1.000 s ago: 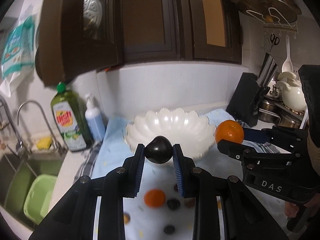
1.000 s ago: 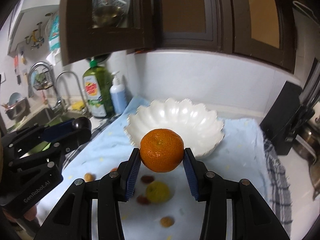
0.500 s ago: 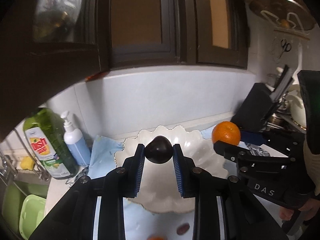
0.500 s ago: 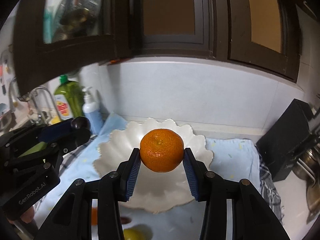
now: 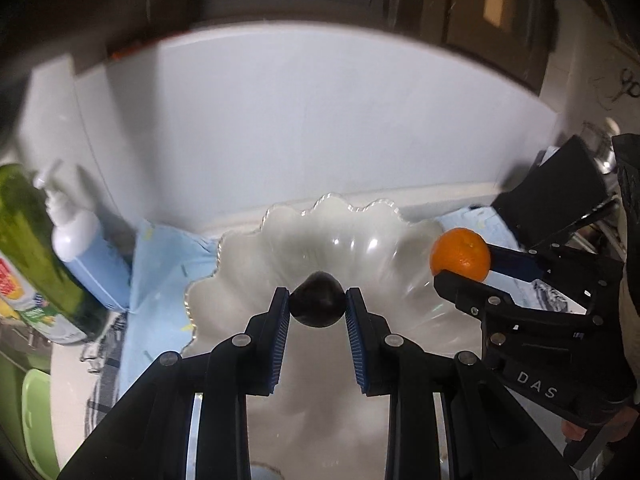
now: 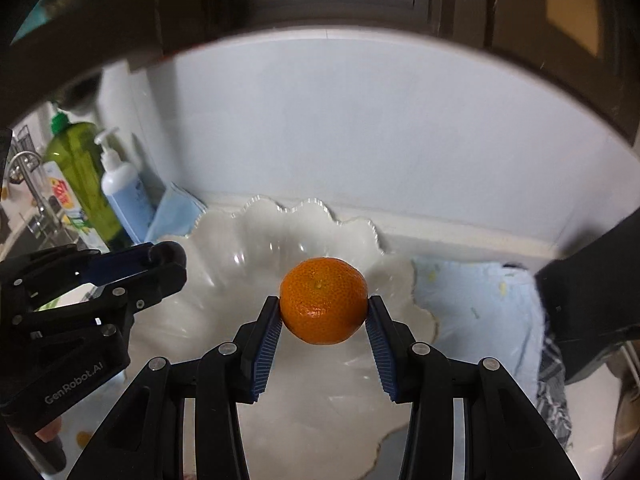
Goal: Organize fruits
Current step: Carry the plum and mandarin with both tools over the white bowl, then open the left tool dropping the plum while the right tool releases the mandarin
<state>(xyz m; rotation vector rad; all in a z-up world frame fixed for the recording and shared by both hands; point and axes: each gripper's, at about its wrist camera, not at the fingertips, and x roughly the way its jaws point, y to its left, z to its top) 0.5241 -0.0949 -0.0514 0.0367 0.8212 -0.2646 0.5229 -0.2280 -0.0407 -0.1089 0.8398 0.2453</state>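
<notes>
From the left wrist, the left gripper (image 5: 318, 306) clamps a dark plum (image 5: 317, 300) above the white scalloped bowl (image 5: 248, 256), which shows no fruit inside, while the tangerine (image 5: 460, 255) hangs at three o'clock. From the right wrist, the right gripper (image 6: 323, 312) pinches that tangerine over the bowl's middle, the other tool at nine o'clock. Both drops look imminent, nothing delivered yet.

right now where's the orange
The orange is clamped in the right gripper, held above the white scalloped bowl; in the left wrist view it sits at right.
</notes>
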